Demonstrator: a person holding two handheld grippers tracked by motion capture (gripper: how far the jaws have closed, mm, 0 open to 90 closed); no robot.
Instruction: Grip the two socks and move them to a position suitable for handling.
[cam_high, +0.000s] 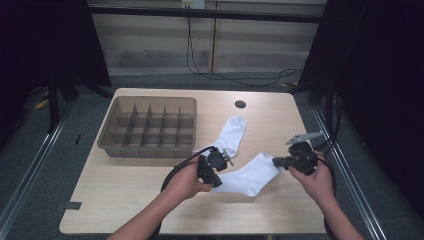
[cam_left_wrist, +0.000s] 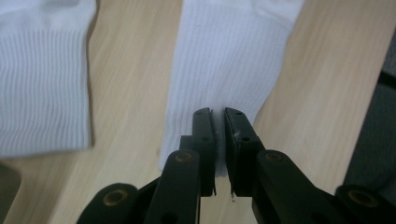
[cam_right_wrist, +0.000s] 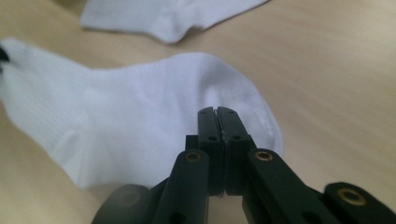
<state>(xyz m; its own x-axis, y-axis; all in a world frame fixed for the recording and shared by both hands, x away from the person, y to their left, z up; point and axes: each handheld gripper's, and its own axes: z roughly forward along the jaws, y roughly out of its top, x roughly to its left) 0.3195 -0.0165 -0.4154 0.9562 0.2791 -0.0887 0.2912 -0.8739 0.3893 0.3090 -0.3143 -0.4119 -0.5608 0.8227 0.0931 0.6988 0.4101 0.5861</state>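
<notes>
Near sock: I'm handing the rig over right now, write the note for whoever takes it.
Left gripper: shut on one end of the near sock.
Right gripper: shut on its other end.
Second sock lies flat farther back, beside the divided bin.
Done: near sock gripped at both ends.
Left: neither sock is in the bin yet; probably fold or pair, then stow.

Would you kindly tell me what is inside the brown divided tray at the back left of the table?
The tray shows bare compartments between its dividers; no socks lie in those visible from the high view. The near wall hides the floor of the front row.
</notes>
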